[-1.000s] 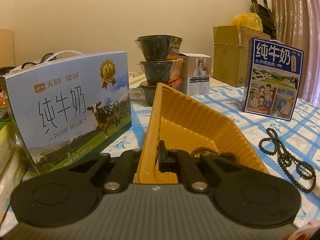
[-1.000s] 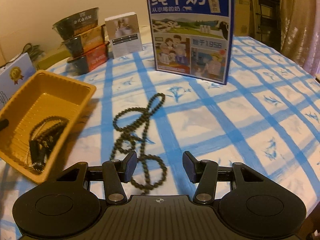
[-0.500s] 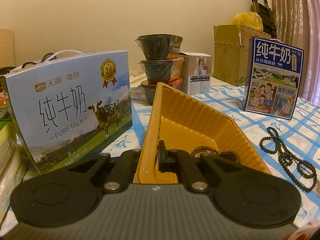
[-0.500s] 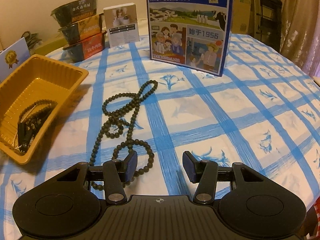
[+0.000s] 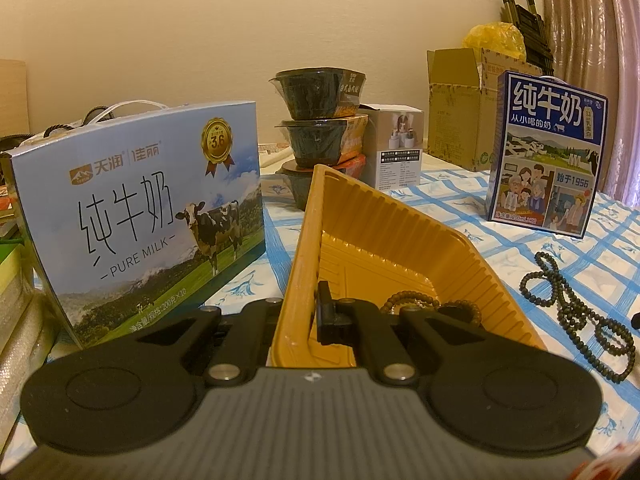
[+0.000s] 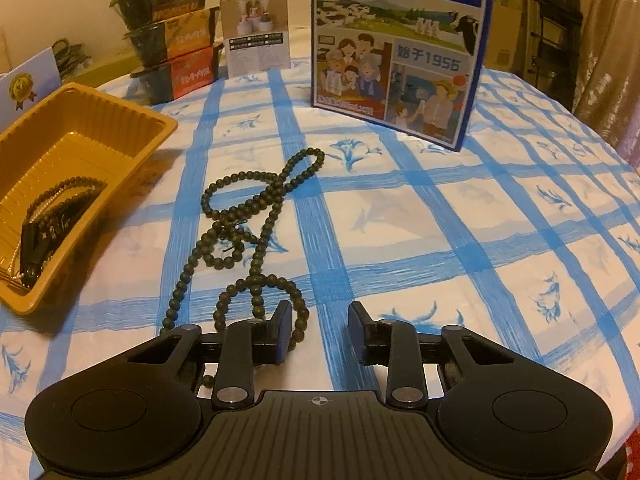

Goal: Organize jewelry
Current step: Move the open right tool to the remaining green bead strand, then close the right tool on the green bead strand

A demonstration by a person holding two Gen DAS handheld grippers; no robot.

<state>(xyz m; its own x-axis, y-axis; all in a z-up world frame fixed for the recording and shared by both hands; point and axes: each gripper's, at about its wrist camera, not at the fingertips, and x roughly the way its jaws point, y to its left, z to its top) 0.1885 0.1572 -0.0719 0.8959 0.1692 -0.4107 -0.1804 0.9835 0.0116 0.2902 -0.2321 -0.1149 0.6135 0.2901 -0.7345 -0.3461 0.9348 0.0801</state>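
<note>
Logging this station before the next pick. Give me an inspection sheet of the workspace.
Surface: white tablecloth with blue grid lines, wrinkled.
Job's things: long strand of dark round beads loose on the cloth; yellow ribbed plastic tray holding another dark bead strand.
Clutter: light-blue pure milk carton with cow picture; dark-blue milk carton; three stacked black food bowls; small white box; open brown cardboard box.
Grippers: left gripper clamped on the tray wall; right gripper open, beside the loose strand's near end.
Cables: nothing seen for certain.
Surroundings: cream wall, pinkish curtain.
</note>
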